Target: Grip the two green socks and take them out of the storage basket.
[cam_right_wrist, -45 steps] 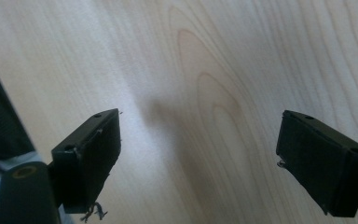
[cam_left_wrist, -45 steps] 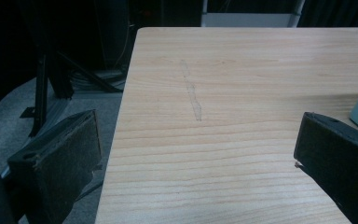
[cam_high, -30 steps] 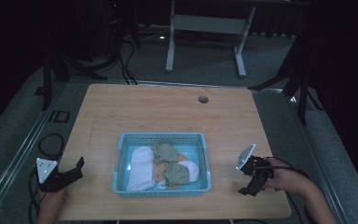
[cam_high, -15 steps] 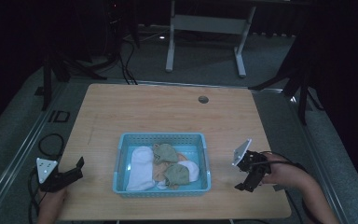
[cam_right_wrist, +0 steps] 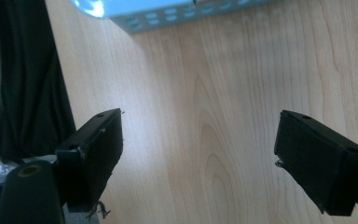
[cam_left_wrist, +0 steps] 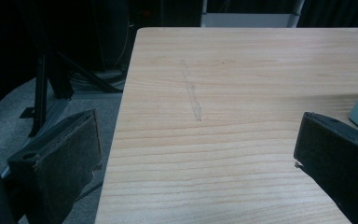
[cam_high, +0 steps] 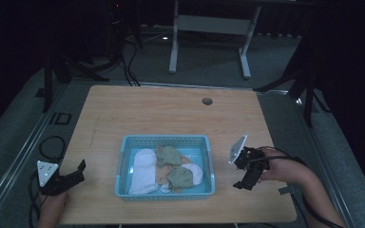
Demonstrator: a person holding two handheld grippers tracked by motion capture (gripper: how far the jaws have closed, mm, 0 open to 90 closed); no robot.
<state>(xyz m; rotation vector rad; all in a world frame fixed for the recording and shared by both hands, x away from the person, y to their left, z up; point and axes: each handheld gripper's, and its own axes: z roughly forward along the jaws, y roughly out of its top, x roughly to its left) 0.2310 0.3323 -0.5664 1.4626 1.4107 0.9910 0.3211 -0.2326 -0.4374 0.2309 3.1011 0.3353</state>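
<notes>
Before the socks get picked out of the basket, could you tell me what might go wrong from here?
1. The socks lie piled and overlapping in the blue basket, so one grasp may lift several at once.
2. The right hand-held gripper, jaws open, is close beside the basket wall; it could catch the rim and shift the light basket.
3. The left hand-held gripper sits at the table edge, where its cable might snag.

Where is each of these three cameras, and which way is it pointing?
High view: above the table's near side, facing forward and down; forearms, both hand-held grippers.
Left gripper view: on the left hand-held gripper, facing across bare tabletop; its jaws.
Right gripper view: on the right hand-held gripper, facing down; its jaws.
All three share the blue basket.
</notes>
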